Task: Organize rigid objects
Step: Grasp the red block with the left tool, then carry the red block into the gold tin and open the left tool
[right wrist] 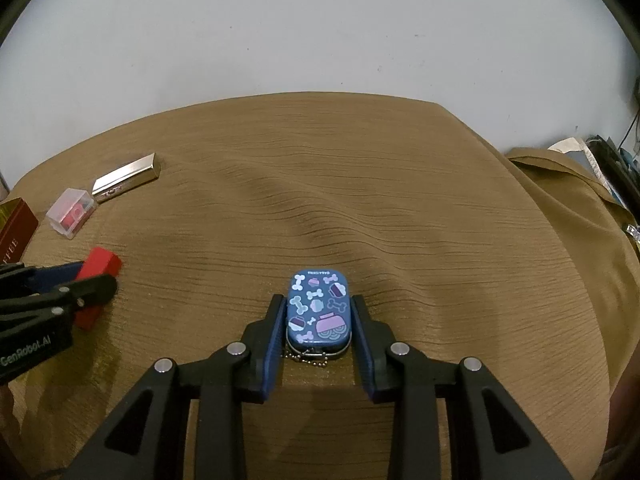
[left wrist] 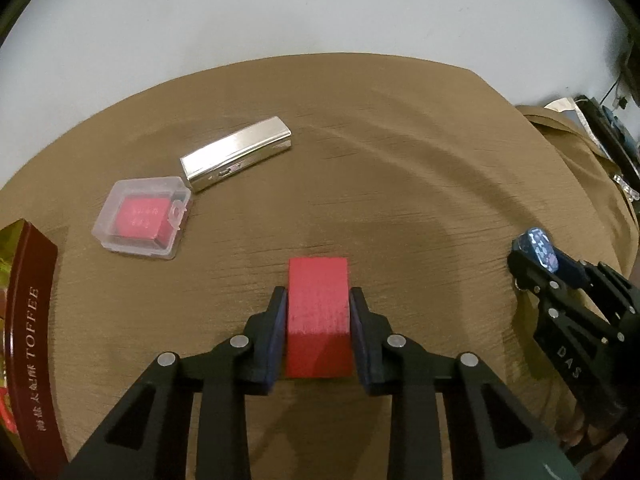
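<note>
My left gripper [left wrist: 319, 300] is shut on a red wooden block [left wrist: 319, 300] and holds it just above the brown cloth; the block also shows in the right wrist view [right wrist: 102, 264]. My right gripper [right wrist: 319, 308] is shut on a small blue tin [right wrist: 319, 312] printed with bones, a ball chain hanging from its near end. In the left wrist view the tin [left wrist: 541, 254] and the right gripper sit at the far right. A clear plastic case with a red insert [left wrist: 142, 218] and a silver rectangular case [left wrist: 236, 153] lie at the left.
A dark red toffee box [left wrist: 28, 344] stands at the left edge, also seen in the right wrist view [right wrist: 16, 226]. The table is covered by a wrinkled brown cloth [right wrist: 360, 200]. A white wall is behind. Clutter lies off the table's right side [left wrist: 604, 128].
</note>
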Tool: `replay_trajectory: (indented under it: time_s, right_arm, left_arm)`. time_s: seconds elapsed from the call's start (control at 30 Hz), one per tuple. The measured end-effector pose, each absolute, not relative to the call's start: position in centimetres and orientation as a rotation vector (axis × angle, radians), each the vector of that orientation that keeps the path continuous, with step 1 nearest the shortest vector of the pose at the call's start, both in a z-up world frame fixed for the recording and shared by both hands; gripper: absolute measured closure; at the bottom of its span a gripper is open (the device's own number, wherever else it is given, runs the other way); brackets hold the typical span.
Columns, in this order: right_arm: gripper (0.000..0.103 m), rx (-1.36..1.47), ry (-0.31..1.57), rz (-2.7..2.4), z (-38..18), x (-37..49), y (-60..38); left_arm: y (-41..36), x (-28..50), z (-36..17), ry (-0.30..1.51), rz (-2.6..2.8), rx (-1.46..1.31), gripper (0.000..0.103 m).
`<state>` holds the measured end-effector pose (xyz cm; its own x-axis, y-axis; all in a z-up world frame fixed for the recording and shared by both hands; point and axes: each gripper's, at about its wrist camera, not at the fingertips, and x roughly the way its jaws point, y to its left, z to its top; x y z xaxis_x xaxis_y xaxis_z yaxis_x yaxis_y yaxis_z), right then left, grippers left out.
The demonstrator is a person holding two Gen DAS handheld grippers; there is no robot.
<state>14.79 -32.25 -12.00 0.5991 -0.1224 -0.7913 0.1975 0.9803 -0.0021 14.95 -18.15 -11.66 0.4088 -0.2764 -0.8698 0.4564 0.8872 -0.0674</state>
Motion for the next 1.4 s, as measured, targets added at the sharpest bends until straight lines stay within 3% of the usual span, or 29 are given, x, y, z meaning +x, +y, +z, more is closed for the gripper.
replay_trajectory:
  time_s: [0.63,1.4]
  right_arm:
    - [0.071,0.091,0.910,-0.188,-12.0,14.8,-32.2]
    - [0.071,0.093,0.911,-0.191,-11.9,14.8,-32.3]
  left_arm:
    - [-14.1,13.7,-9.4,1.002,-0.404,0.208,0.077]
    - [-0.4,15.1,-4.0,0.974,-0.190,0.130,0.077]
